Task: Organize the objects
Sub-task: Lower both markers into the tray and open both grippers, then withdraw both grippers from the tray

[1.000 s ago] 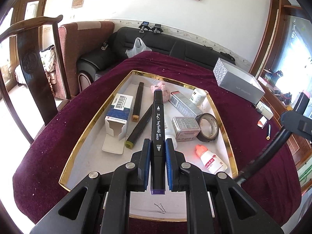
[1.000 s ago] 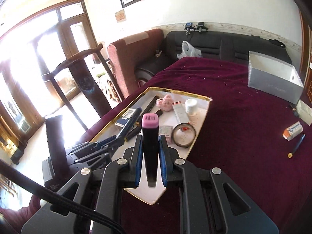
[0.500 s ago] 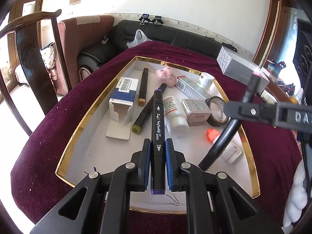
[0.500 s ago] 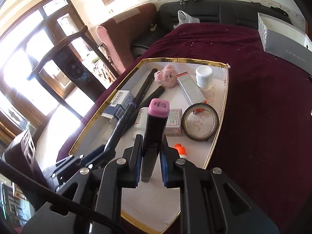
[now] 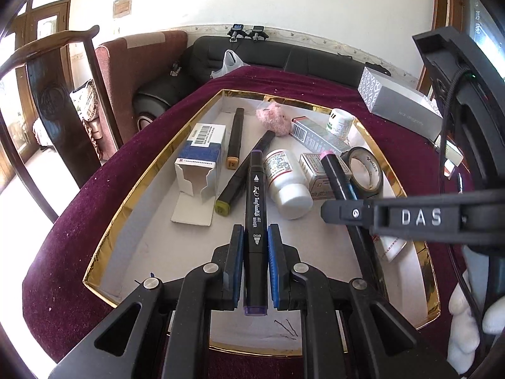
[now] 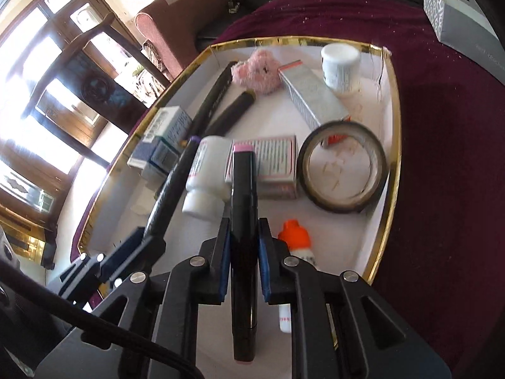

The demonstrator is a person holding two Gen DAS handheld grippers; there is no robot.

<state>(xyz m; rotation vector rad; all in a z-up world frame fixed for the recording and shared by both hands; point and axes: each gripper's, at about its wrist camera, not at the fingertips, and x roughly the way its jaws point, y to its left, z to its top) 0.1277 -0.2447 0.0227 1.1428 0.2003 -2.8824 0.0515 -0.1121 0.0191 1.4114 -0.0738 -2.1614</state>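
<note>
Two markers are held over the gold-rimmed tray [image 5: 132,186], one in each gripper. The left gripper [image 5: 255,262] pinches a purple-capped marker [image 5: 255,208] between its blue pads, the barrel pointing forward above the tray's white floor. The right gripper [image 6: 241,252] clamps a pink-capped marker [image 6: 242,189] the same way, its pink end hanging above a small printed tin [image 6: 268,161] and just beside a white pill bottle [image 6: 206,177] that lies on its side. In the left wrist view the right gripper reaches in from the right, its marker slanting over the tin and the tape roll [image 5: 366,170]. Elsewhere in the tray lie an opened blue and white carton [image 5: 202,158], two more dark markers [image 5: 235,137], a pink plush toy [image 5: 273,118], a long silver box [image 6: 312,98], a white jar [image 6: 341,66] and an orange-capped bottle [image 6: 295,240]. A grey box [image 5: 401,104] sits outside on the maroon cloth [image 6: 442,158].
</note>
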